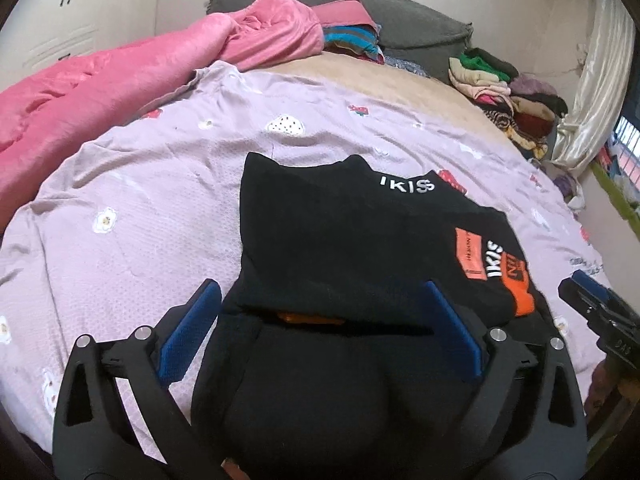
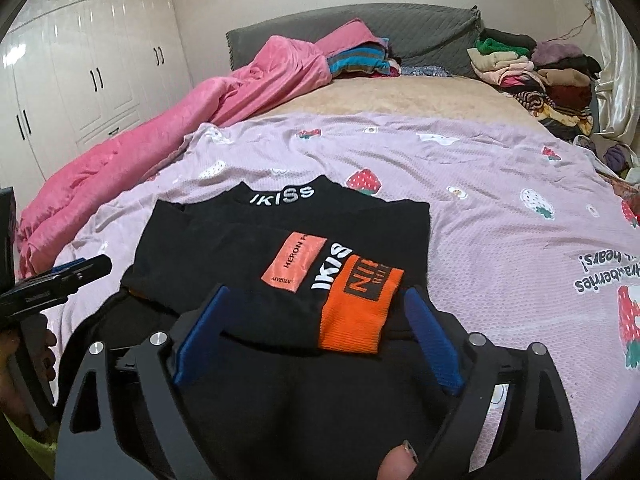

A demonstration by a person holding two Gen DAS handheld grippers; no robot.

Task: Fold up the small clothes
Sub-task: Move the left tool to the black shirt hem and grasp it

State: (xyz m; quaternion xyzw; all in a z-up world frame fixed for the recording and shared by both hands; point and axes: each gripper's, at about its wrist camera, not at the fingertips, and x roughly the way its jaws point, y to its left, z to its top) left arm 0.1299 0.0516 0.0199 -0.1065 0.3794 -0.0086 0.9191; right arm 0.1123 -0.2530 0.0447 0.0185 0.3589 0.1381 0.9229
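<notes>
Left wrist view: both grippers, left (image 1: 320,316) and right (image 2: 316,320), angle down spread above black top (image 1: 340,240).

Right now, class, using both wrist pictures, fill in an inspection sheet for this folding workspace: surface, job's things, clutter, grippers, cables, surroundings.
Surface: lilac strawberry-print sheet spread on the bed, lightly wrinkled.
Job's things: black top with white lettering lies partly folded; orange cuff and orange patch face up.
Clutter: pink blanket bunched along the far-left side; stacked clothes pile at the far-right corner; striped cloth by the headboard.
Grippers: left gripper open, fingers clear of the cloth; right gripper open, straddling the cuff without pressing it.
Cables: nothing seen.
Surroundings: white wardrobe, grey headboard, pale curtain.
</notes>
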